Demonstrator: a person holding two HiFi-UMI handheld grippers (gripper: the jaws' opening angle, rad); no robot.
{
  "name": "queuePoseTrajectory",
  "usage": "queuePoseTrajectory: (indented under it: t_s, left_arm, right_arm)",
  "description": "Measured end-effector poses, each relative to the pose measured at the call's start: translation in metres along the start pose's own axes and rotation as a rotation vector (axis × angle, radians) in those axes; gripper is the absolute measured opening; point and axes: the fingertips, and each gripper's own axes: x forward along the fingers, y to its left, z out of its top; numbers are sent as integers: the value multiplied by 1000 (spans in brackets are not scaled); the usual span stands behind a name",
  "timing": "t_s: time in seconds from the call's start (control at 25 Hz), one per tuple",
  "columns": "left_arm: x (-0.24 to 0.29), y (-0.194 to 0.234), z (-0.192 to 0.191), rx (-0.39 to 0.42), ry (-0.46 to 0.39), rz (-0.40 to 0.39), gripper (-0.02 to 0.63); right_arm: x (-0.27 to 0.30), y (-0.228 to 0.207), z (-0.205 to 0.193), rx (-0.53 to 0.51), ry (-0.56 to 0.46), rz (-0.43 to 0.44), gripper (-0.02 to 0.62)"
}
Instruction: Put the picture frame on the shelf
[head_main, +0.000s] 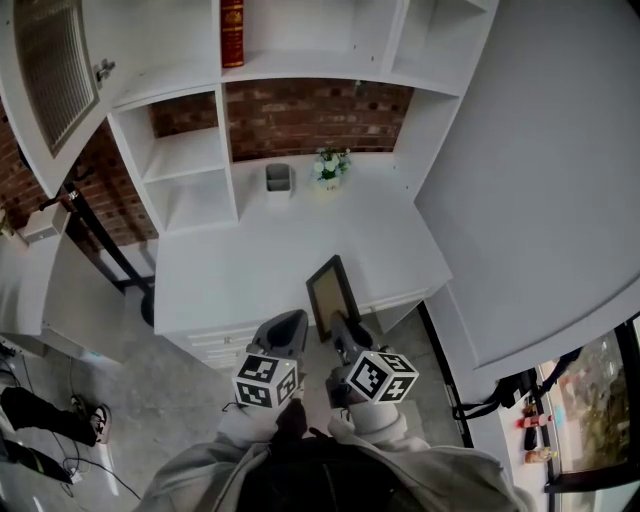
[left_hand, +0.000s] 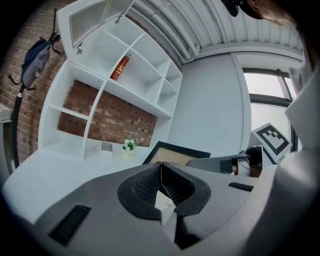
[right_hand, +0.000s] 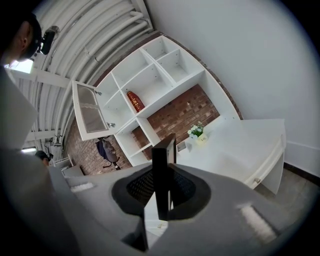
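Right hand-held gripper (head_main: 342, 335) clamped on frame (head_main: 332, 292) edge, frame over bench (head_main: 280, 250) near edge, long axis toward shelf (head_main: 300, 68) ahead and above; left hand-held gripper (head_main: 288, 332) closed, empty, just beside.

The lower end of the picture frame (head_main: 332, 293) is hidden behind the right gripper (head_main: 345, 338). In the right gripper view the frame shows edge-on, its face unseen. Well beyond the picture frame, a red book (head_main: 232, 32) is cut off by the top edge. The contents of a grey holder (head_main: 279, 179) are too small to tell.
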Motion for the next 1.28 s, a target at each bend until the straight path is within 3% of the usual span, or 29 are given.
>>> queuePoseTrajectory:
  t_s: [0.92, 1.28]
  left_arm:
    - [133, 96, 42, 0, -4, -33, 6]
    - [165, 130, 64, 28, -9, -15, 5]
  right_arm:
    - [154, -45, 51, -33, 38, -10, 46]
    - [202, -57, 74, 82, 29, 19, 46]
